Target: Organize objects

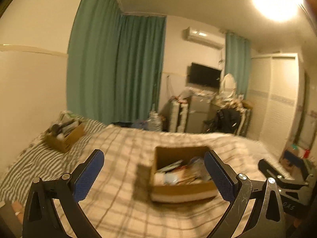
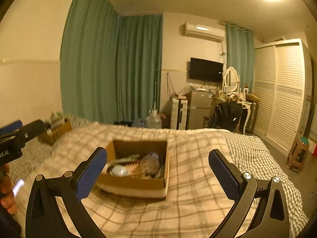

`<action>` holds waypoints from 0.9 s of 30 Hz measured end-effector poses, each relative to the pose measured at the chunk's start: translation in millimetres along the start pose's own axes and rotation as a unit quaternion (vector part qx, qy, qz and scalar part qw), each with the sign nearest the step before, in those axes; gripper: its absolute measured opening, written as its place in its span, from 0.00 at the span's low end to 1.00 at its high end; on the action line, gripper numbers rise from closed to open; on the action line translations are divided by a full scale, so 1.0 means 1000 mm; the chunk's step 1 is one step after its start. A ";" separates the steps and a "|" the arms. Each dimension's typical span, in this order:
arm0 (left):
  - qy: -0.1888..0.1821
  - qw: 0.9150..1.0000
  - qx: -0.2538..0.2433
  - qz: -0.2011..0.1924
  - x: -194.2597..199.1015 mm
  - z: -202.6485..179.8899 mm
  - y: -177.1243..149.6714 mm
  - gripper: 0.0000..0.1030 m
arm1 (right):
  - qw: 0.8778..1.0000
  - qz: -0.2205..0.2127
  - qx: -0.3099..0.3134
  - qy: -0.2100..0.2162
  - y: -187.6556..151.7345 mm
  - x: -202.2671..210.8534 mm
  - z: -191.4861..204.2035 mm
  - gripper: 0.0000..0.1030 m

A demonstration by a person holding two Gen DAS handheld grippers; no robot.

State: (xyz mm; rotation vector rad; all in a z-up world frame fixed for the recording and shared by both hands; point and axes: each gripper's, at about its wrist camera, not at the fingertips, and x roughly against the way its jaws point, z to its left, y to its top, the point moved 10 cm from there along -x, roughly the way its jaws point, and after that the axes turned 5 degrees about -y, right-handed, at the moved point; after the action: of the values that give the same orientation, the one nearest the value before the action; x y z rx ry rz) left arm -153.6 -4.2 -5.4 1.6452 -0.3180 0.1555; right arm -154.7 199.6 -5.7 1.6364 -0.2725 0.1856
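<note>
Box (image 2: 136, 170) of mixed items sits mid-bed on the plaid blanket (image 2: 198, 178), contents blurred, maybe bottles and a brush. Second box (image 1: 63, 134) sits far left near the wall. Left gripper (image 1: 154, 170) and right gripper (image 2: 158, 168) both spread wide, holding nothing, above the blanket.

The right gripper (image 2: 157, 156) hangs above a bed covered by a plaid blanket (image 2: 194, 194), its 2 blue-padded fingers (image 2: 90, 173) spread wide with nothing between them. Ahead of it an open cardboard box (image 2: 136, 186) rests on the blanket, holding a blurred jumble that includes a pale rounded item and a tube-like one, while a 2nd cardboard box (image 2: 56, 131) sits well apart toward the far left of the bed. The left gripper (image 2: 11, 136) enters at the left edge, and beyond the bed stand green curtains (image 2: 111, 67), a wall-mounted television (image 2: 206, 70) and a white louvred wardrobe (image 2: 281, 91).
</note>
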 end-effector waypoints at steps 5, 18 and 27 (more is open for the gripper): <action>-0.004 1.000 -0.011 0.024 -0.012 0.001 -0.029 1.00 | 1.000 0.003 0.001 0.009 -0.024 -0.012 0.006 1.00; -0.017 0.999 -0.032 0.031 -0.010 -0.013 -0.038 1.00 | 1.000 0.024 -0.002 0.002 -0.039 -0.023 0.001 1.00; -0.013 0.999 -0.030 0.040 -0.013 -0.011 -0.042 1.00 | 1.000 0.029 -0.002 -0.001 -0.041 -0.023 0.000 1.00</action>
State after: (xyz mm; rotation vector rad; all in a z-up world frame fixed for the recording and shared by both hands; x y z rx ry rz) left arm -152.8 11.1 -47.6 1.5774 -0.4061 0.1836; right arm -165.2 203.6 -51.0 1.6268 -0.3212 0.2277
